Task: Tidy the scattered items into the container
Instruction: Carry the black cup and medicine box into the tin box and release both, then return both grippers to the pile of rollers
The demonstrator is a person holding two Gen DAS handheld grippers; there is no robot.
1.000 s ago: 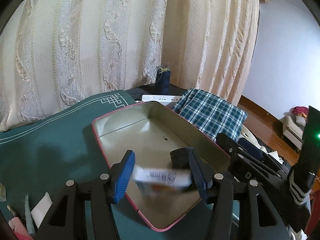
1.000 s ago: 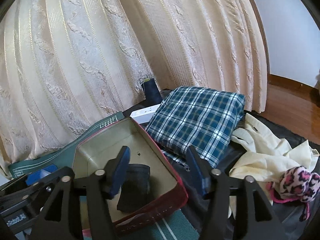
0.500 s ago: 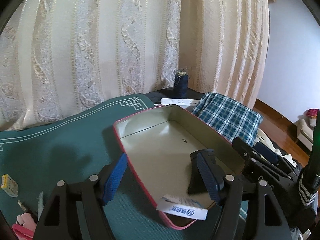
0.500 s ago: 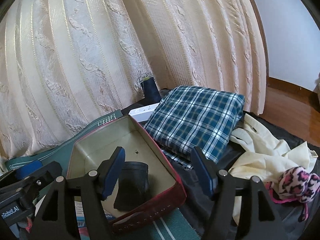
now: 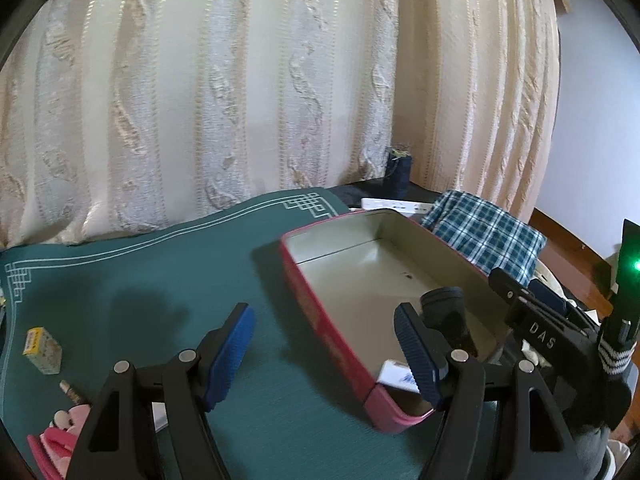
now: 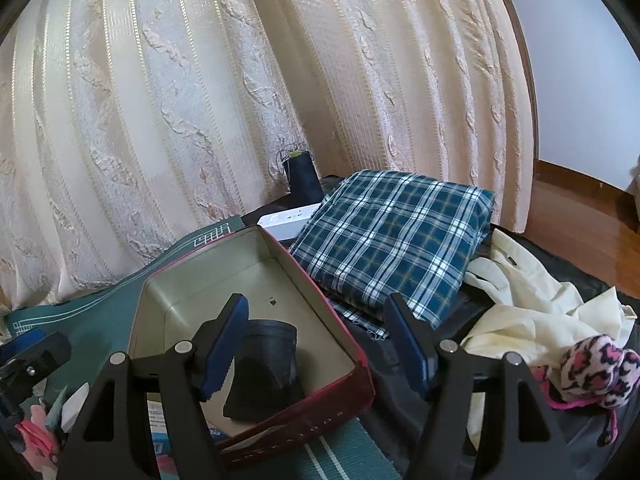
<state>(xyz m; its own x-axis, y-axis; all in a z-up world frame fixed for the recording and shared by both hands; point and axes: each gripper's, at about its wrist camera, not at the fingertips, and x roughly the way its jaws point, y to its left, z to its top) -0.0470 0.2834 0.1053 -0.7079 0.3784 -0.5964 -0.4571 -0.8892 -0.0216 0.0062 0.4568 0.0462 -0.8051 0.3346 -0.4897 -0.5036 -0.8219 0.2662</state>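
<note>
Left wrist view shows the left gripper [image 5: 324, 354] with its jaws apart and nothing between them, having just been opening, over the green mat [image 5: 132, 276] beside the red tin [image 5: 320, 312]. A white packet [image 5: 394, 376] and a black object [image 5: 448, 316] lie inside the tin at its near end. The right gripper [image 6: 318, 346] hangs with jaws spread and empty above the tin's near right corner, having just been opening. A small yellow box [image 5: 42, 350] sits on the mat at far left.

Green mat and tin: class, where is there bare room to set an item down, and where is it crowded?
Free: the green mat between the curtain and the tin, and the tin's far floor. Crowded: the tin's near end, with a black object and a white packet, and the mat's near-left corner around the small yellow box.
</note>
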